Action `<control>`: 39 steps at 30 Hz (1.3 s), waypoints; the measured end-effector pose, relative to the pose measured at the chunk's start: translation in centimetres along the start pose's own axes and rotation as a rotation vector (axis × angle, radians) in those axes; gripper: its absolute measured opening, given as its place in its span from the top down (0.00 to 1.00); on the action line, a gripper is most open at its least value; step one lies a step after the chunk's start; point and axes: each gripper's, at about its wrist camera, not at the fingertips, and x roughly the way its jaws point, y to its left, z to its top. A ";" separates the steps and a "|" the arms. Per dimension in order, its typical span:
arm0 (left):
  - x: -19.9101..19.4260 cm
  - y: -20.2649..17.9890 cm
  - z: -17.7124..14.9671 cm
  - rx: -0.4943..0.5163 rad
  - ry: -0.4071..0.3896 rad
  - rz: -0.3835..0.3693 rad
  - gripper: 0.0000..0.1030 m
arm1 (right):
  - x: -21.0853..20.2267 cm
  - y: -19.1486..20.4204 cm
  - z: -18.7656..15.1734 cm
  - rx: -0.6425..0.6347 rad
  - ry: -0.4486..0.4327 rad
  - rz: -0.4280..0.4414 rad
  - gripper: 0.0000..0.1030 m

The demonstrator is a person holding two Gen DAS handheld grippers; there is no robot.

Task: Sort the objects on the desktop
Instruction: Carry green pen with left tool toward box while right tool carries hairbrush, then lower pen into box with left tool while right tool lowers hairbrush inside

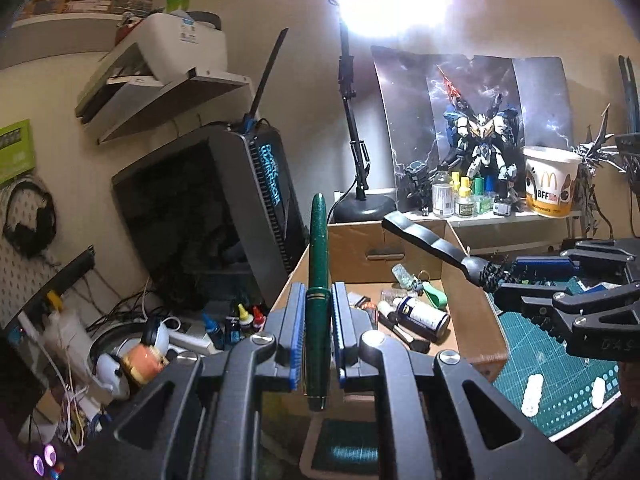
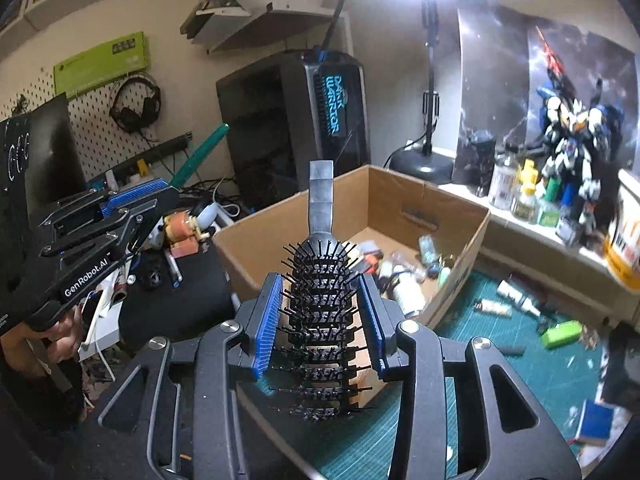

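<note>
My left gripper (image 1: 317, 300) is shut on a dark green fountain pen (image 1: 318, 248) that points up and away, above the near left corner of a cardboard box (image 1: 476, 354). In the right wrist view that gripper (image 2: 160, 194) shows at the left, the green pen (image 2: 200, 154) sticking out of it. My right gripper (image 2: 322, 312) is shut on the bristle head of a black hairbrush (image 2: 320, 280), its handle aimed over the box (image 2: 452, 220). The left wrist view shows the brush (image 1: 432, 242) crossing the box's right wall, held by the right gripper (image 1: 516, 280).
The box holds several small items, among them a white bottle (image 1: 422, 316) and a green tag (image 1: 434, 296). A green cutting mat (image 2: 520, 360) lies to the right with a green case (image 2: 562, 332) and tubes. Bottles, a model figure (image 1: 484, 148) and a paper bucket (image 1: 550, 182) fill the back shelf.
</note>
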 end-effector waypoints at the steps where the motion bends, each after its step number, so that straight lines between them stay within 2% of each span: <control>1: 0.7 0.1 0.4 0.000 0.010 -0.012 0.88 | 0.3 -0.2 0.6 -0.003 0.002 -0.004 0.65; 7: 5.5 1.2 2.7 -0.018 0.069 -0.068 0.88 | 2.8 -1.3 4.1 -0.021 0.027 -0.029 0.65; 13: 11.3 0.0 4.7 0.127 0.139 -0.042 0.88 | 6.9 -3.2 6.9 -0.084 0.108 -0.059 0.65; 15: 13.1 -0.5 5.2 0.164 0.171 -0.053 0.88 | 8.2 -4.1 7.7 -0.092 0.136 -0.064 0.65; 19: 17.0 -1.2 6.0 0.197 0.225 -0.075 0.88 | 11.5 -6.3 9.4 -0.115 0.193 -0.114 0.65; 21: 18.9 -1.6 6.3 0.207 0.256 -0.085 0.88 | 13.3 -7.3 9.9 -0.115 0.227 -0.111 0.65; 28: 25.4 -2.2 6.5 0.201 0.379 -0.118 0.88 | 19.1 -10.8 10.0 -0.098 0.331 -0.104 0.65; 33: 30.3 -2.9 5.4 0.217 0.460 -0.133 0.88 | 23.3 -13.2 9.4 -0.078 0.419 -0.093 0.65; 39: 34.7 -4.0 3.4 0.227 0.557 -0.171 0.88 | 27.6 -15.1 8.5 -0.030 0.524 0.003 0.64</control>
